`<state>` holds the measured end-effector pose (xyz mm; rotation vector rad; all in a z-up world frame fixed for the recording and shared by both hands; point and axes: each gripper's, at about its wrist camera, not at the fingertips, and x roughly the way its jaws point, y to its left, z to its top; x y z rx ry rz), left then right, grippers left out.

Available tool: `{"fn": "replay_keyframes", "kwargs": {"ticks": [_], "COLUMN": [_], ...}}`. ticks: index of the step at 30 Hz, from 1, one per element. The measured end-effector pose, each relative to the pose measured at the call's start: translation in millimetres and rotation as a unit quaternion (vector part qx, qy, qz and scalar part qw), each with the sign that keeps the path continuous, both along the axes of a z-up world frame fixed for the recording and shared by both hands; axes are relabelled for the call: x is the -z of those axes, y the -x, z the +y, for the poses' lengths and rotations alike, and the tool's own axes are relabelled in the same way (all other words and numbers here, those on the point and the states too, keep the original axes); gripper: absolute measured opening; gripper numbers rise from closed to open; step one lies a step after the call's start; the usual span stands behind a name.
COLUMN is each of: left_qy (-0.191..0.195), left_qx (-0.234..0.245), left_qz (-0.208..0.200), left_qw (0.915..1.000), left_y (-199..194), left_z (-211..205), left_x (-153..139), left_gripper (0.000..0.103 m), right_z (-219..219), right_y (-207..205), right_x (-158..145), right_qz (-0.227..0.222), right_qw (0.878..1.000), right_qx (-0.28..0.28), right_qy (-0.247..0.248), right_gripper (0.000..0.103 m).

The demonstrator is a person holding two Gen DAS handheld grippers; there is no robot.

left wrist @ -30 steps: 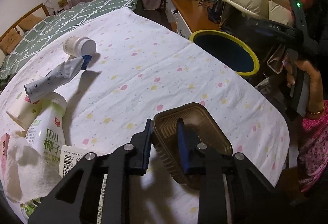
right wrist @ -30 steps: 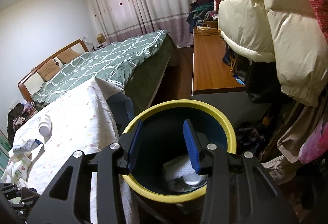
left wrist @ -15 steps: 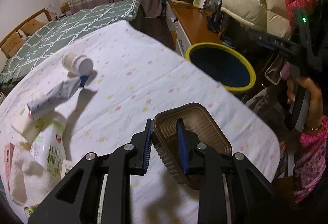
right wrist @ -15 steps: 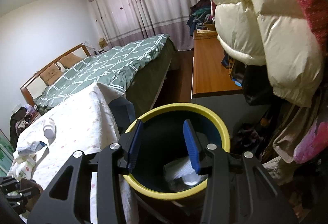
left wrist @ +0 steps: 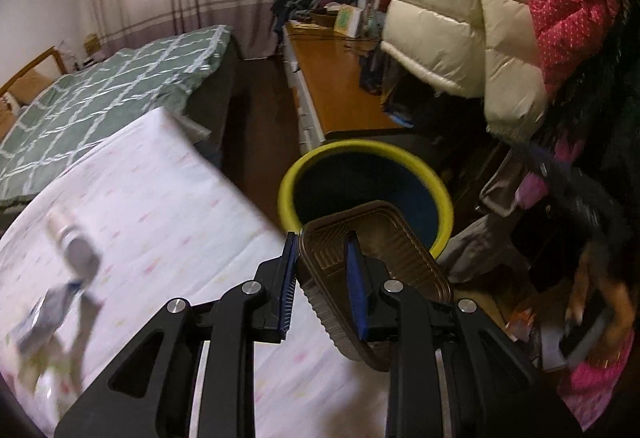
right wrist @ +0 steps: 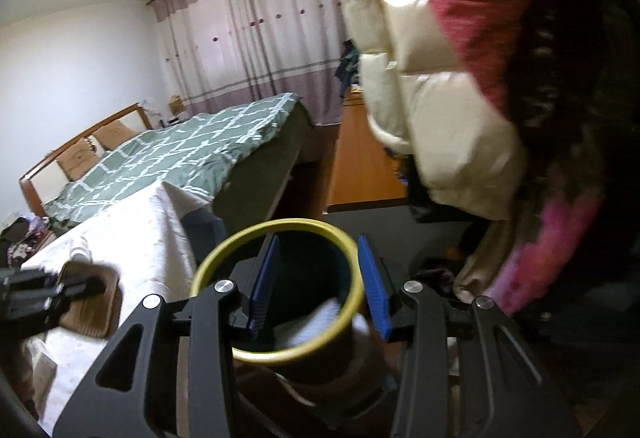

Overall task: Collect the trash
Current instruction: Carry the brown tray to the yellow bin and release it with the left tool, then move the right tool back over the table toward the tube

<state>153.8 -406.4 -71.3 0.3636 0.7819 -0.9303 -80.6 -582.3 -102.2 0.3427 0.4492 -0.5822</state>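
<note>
We saw the bed with its green checked quilt along the far side, and nearer us the table under a white spotted cloth. Just off the table's corner stood the yellow-rimmed bin, dark blue inside, with something white lying in it. Cream and red padded jackets hung above and to the right of it.

Our left gripper was clamped on the near wall of a brown ribbed plastic tray, one blue pad outside the wall and one inside. The tray was held clear of the cloth at the table's edge, its far end overlapping the bin's near rim.

Our right gripper hung over the bin with its jaws parted and nothing between them.

Farther left on the cloth lay a white jar and a squeezed tube, both blurred.
</note>
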Motion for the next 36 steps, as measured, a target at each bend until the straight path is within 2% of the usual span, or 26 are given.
{"fn": "replay_keyframes", "kwargs": {"ticks": [6,11,12,13,14,15,18,21,27,31,36], "left_qy": [-0.011,-0.043,-0.049,-0.057,-0.059,-0.059,-0.067,-0.063,-0.035,-0.004,0.032], "left_qx": [0.028,0.039,0.037,0.034,0.029,0.024,0.021,0.011,-0.004,-0.020,-0.057], "left_qz": [0.008,0.019,0.022,0.025,0.024,0.019,0.016,0.024,0.009,0.004,-0.006], "left_qw": [0.9995,0.9981,0.9979,0.9975,0.9975,0.9978,0.9974,0.9977,0.9993,0.9998,0.9979], "left_y": [-4,-7,-10,-12,-13,-13,-17,-23,-14,-1,13], "left_z": [-73,-119,-123,-129,-132,-134,-136,-128,-90,-47,28], "left_x": [12,41,47,54,58,61,69,69,41,15,-12], "left_gripper": [0.024,0.024,0.032,0.045,0.069,0.073,0.077,0.078,0.083,0.087,0.092], "right_z": [-8,-13,-16,-16,-17,-18,-17,-13,0,8,27], "right_y": [26,36,37,38,38,37,35,33,32,31,21], "right_x": [8,18,20,21,22,23,24,22,16,13,8], "right_qz": [0.019,0.033,0.035,0.037,0.038,0.039,0.042,0.039,0.036,0.037,0.044], "right_qw": [0.999,0.999,0.999,0.999,0.999,0.999,0.998,0.999,0.999,0.999,0.999], "right_qx": [0.026,0.034,0.036,0.036,0.037,0.037,0.036,0.033,0.024,0.017,-0.006], "right_qy": [0.006,0.000,-0.001,-0.003,-0.006,-0.006,-0.008,-0.006,0.003,0.007,0.015], "right_gripper": [0.040,0.040,0.040,0.040,0.040,0.040,0.040,0.040,0.040,0.040,0.040]}}
